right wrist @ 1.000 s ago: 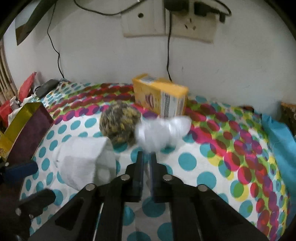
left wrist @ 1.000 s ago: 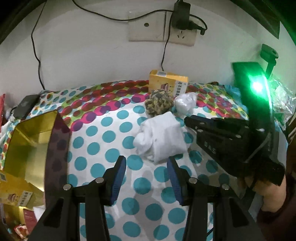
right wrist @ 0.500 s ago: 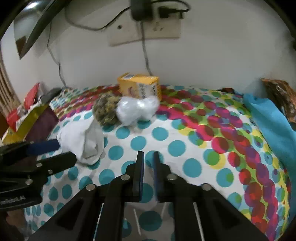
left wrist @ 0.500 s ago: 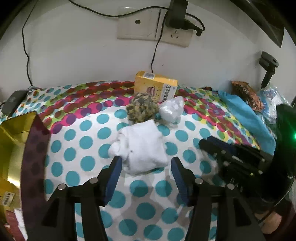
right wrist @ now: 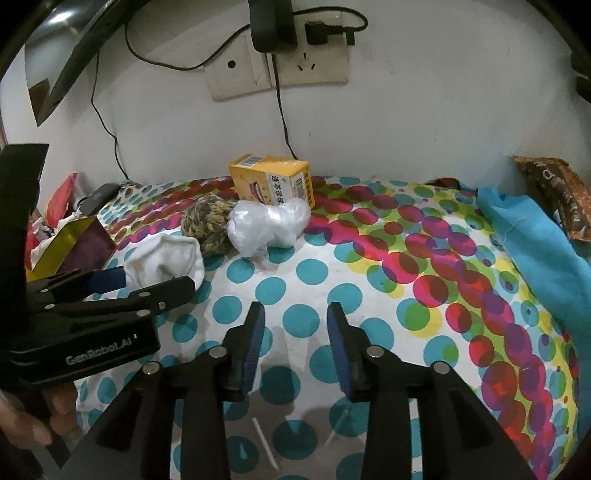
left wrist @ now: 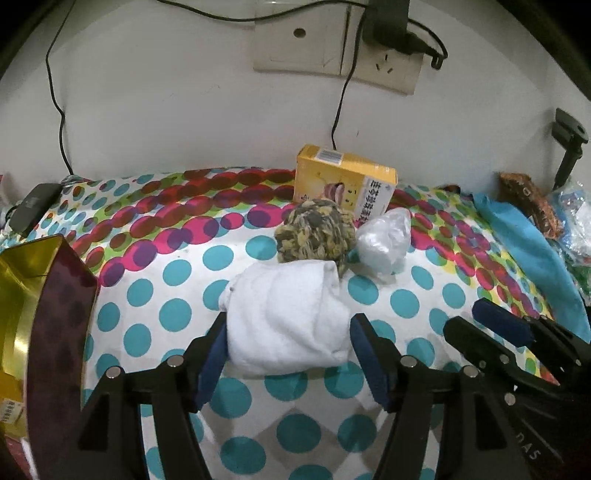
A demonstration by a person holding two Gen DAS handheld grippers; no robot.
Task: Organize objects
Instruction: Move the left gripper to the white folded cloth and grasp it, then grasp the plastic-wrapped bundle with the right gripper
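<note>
A rolled white cloth (left wrist: 288, 321) lies on the dotted bedspread (left wrist: 177, 273). My left gripper (left wrist: 290, 334) straddles it, jaws opening, with a blue pad on each side of the roll and not pressing it. Behind the roll sit a mottled brown-yellow ball (left wrist: 316, 232), a clear plastic bundle (left wrist: 384, 240) and a yellow carton (left wrist: 345, 186) against the wall. My right gripper (right wrist: 295, 317) hovers over bare bedspread, jaws opening, nothing between them. In the right wrist view the left gripper (right wrist: 147, 282) reaches in from the left beside the white cloth (right wrist: 166, 258).
An open tin box (left wrist: 44, 314), gold inside and maroon outside, stands at the left edge. A blue cloth (right wrist: 535, 236) and a brown snack packet (right wrist: 550, 192) lie at the right. A wall socket with a charger (left wrist: 388, 22) and hanging cables is behind. A black device (left wrist: 33, 205) rests far left.
My left gripper came forward and down over the white cloth while its jaws widened around it. My right gripper drew back from the plastic bundle and its shut jaws parted.
</note>
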